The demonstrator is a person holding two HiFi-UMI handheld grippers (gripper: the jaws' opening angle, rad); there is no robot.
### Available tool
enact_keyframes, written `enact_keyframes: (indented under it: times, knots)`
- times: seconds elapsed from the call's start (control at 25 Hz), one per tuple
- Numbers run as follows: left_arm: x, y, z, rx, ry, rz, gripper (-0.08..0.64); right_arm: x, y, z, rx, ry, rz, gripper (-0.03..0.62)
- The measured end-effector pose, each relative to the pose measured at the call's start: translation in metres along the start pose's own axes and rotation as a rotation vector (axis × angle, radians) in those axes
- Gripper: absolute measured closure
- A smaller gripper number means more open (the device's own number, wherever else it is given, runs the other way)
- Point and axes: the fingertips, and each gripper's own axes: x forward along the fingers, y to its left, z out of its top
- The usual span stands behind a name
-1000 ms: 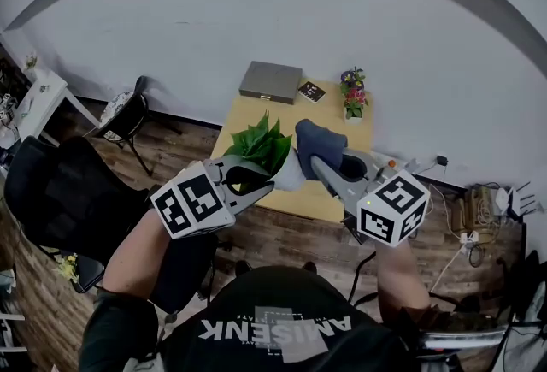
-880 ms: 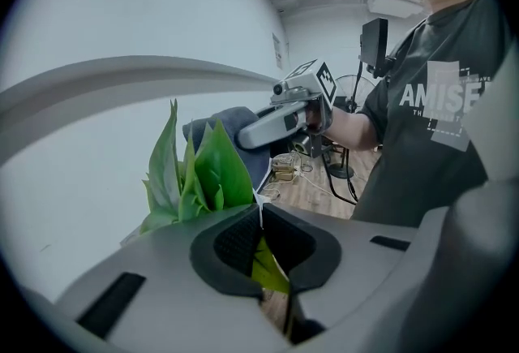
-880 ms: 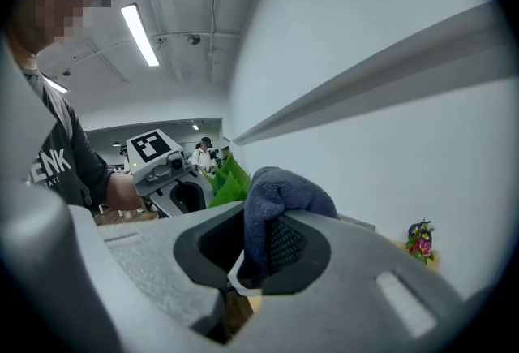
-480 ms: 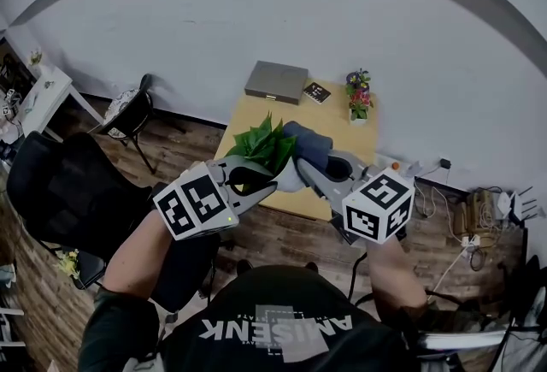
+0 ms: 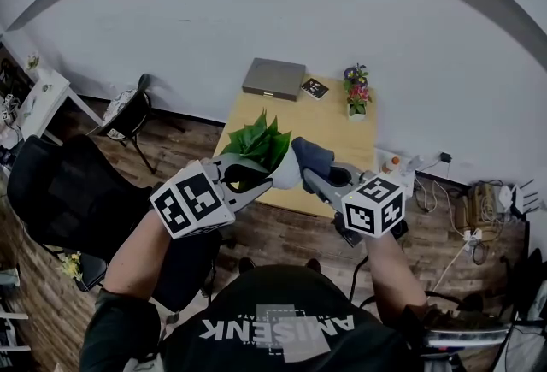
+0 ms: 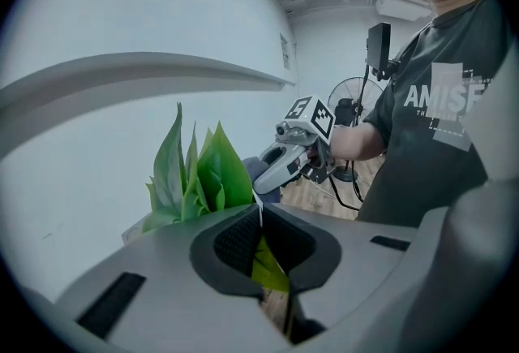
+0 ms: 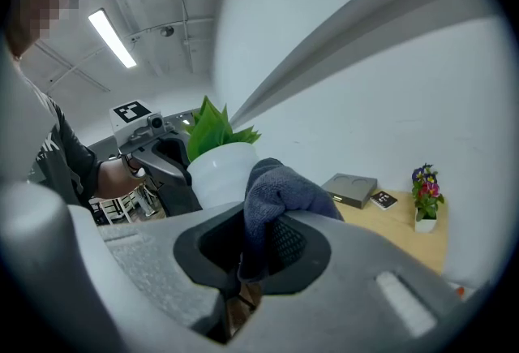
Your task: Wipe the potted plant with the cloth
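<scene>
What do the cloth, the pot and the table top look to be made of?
The cloth looks like dark blue-grey terry or microfibre, matte: fuzzy nap, soft folds. The pot is white and smooth with a slight sheen: glazed ceramic or plastic, I cannot tell which. The table top looks like pale yellowish wood or wood-look laminate, matte; any grain is too small to see.

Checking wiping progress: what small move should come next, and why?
Probably sweep the cloth across the white pot's side. The right gripper is shut on the cloth, close beside the pot, while the left gripper holds the potted plant up by its rim, above the table.
</scene>
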Motion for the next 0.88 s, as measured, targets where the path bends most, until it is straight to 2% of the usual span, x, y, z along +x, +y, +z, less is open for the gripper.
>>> enact_keyframes:
  times: [0.2,0.4,0.64,0.88]
  knots:
    - [0.002,-0.002,-0.004,-0.027,0.015,-0.028,0.548,-0.001,-0.011,-0.022,0.021,0.046,-0.028,0.555]
    - [0.000,-0.007,0.001,0.030,-0.019,-0.059,0.548,-0.012,-0.016,-0.028,0.029,0.057,-0.035,0.555]
    - [0.002,-0.012,-0.001,0.080,-0.010,-0.107,0.548,-0.030,-0.014,0.016,-0.019,-0.037,-0.035,0.555]
    - [0.007,-0.023,-0.002,0.137,0.004,-0.152,0.548,-0.033,0.009,0.069,-0.089,-0.128,0.018,0.555]
